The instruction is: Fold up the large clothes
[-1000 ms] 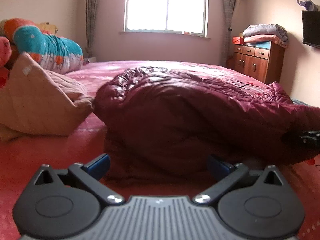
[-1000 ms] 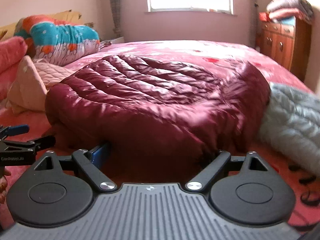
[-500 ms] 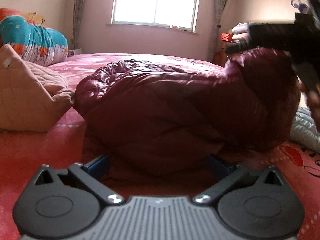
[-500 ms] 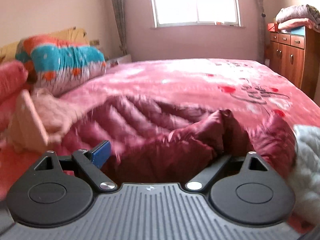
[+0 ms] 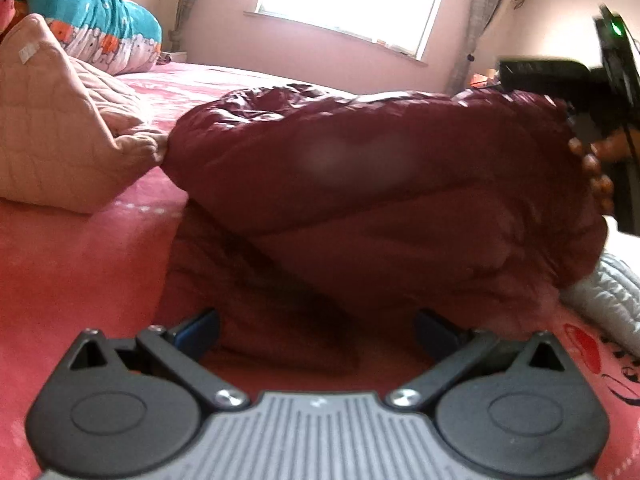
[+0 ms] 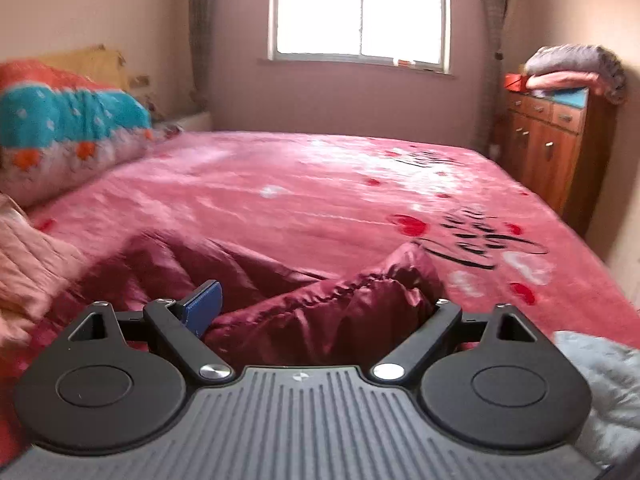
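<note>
Maroon down jacket (image 5: 380, 200) bunches on the bed (image 6: 320, 184); my right gripper (image 6: 320, 312) lifts a fold at 3 o'clock, my left gripper (image 5: 316, 328) gapes wide around its hem.

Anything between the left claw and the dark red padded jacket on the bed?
Nothing visible: the left claw sits open right at the near edge of the dark red padded jacket, with only pink bedsheet beneath.

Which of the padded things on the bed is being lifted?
The dark red jacket; the right gripper holds a fold of it. The peach quilt and grey quilt lie untouched beside it.
</note>
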`<state>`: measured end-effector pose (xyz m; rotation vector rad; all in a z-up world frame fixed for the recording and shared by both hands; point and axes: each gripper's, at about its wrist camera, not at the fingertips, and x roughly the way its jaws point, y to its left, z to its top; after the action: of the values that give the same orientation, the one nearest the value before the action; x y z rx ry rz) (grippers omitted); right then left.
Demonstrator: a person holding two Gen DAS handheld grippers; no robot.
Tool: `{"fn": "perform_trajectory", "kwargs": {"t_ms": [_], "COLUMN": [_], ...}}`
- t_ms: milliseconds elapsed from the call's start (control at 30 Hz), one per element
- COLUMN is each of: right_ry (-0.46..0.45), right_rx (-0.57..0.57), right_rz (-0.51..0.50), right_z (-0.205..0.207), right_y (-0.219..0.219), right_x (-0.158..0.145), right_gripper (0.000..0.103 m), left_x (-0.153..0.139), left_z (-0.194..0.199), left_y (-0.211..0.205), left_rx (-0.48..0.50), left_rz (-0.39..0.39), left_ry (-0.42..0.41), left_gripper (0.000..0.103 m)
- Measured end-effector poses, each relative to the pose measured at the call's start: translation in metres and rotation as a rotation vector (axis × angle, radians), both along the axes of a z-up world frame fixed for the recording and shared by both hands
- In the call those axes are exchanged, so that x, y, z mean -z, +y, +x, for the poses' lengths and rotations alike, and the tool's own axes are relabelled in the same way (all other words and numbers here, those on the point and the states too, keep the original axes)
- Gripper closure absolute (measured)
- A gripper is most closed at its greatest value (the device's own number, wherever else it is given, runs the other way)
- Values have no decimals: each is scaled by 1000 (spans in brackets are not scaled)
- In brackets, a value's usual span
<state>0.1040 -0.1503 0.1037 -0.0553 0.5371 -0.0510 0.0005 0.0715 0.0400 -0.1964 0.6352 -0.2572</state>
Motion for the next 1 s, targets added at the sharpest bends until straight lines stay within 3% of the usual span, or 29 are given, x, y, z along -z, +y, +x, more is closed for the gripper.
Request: {"fn": "perform_trajectory", "kwargs": {"t_ms": [167,500,667,833,900,1000], "right_ry": [54,152,219,293,302,278], "right_rx": [35,-28,-85,-155,-179,-191], "right_rz": [73,185,294,451,431,297], "right_z": [-22,-66,-86,-99,-117,-126], "right_y": [-21,-24,-19,-11,-14,-13], "right_x": [17,30,40,55,59,51], "right_gripper": [0,0,0,0,0,0], "left_x": [0,-8,-18,-26,-26,-23], "left_z": [7,10,3,3,5,11], "left_y": [9,9,6,20,27,32], "left_rx": [-40,6,23,-44,-75,-93], "left_rz": [2,-48,-21,-41,-54,-67], "left_ry": [6,-36,-101,-134,-127,-103], "left_gripper": [1,1,1,1,1,1]}}
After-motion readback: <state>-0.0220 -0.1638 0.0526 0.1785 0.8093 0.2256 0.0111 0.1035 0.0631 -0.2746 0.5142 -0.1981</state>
